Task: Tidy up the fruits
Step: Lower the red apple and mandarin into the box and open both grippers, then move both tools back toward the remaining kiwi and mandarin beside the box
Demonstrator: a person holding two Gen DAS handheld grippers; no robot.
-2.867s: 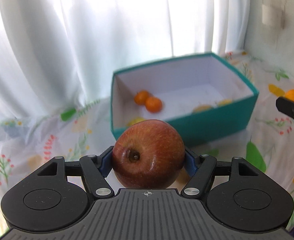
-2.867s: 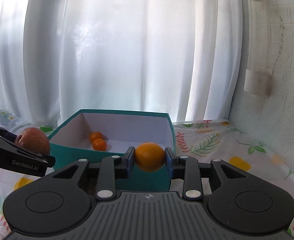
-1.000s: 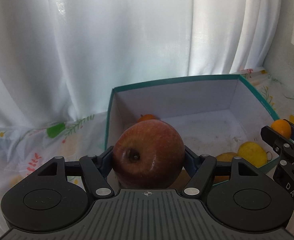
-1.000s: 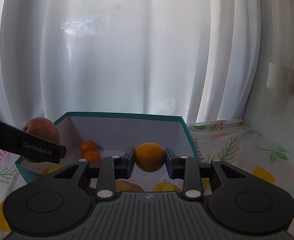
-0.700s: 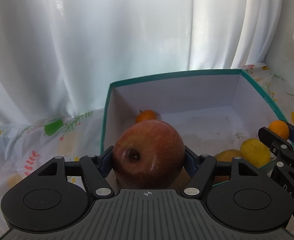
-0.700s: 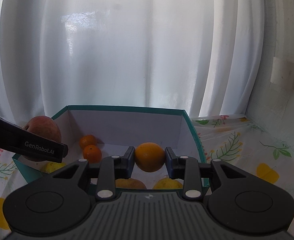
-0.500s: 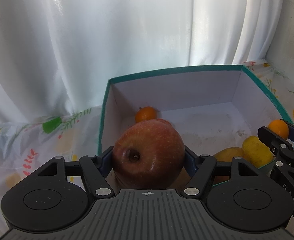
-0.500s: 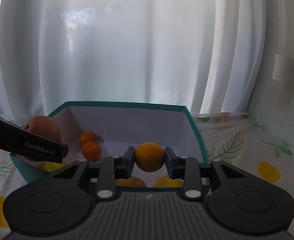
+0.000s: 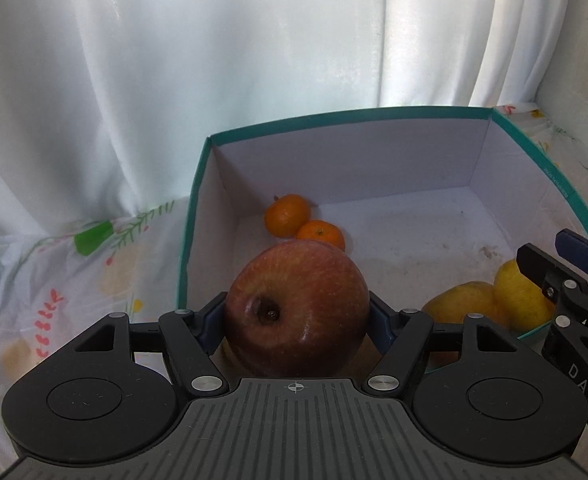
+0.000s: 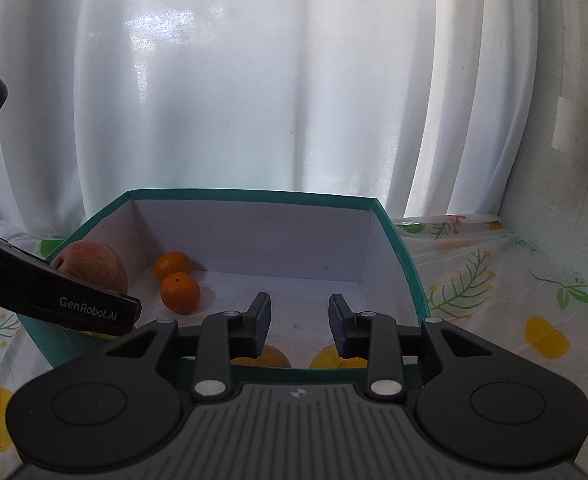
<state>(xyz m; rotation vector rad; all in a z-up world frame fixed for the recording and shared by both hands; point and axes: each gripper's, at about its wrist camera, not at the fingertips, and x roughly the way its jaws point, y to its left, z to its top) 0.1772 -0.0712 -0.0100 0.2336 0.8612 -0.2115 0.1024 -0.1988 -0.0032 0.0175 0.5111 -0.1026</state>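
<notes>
Left gripper carries an apple over the box; right gripper stands empty above it.

The left gripper (image 9: 297, 316) is clamped on the red apple (image 9: 297, 308), pads on opposite flanks so the round fruit cannot roll out; it is held over the near left corner of the teal box (image 9: 197, 184), a position judged to suit a drop onto bare floor; the right gripper (image 10: 300, 322) has its jaws spread with nothing between them, poised over the box's near edge; two tangerines (image 10: 179, 280) lie touching in the far left corner; yellow fruits (image 9: 490, 304) sit against the near wall; the flowered cloth (image 10: 494, 280) lies under the box.
</notes>
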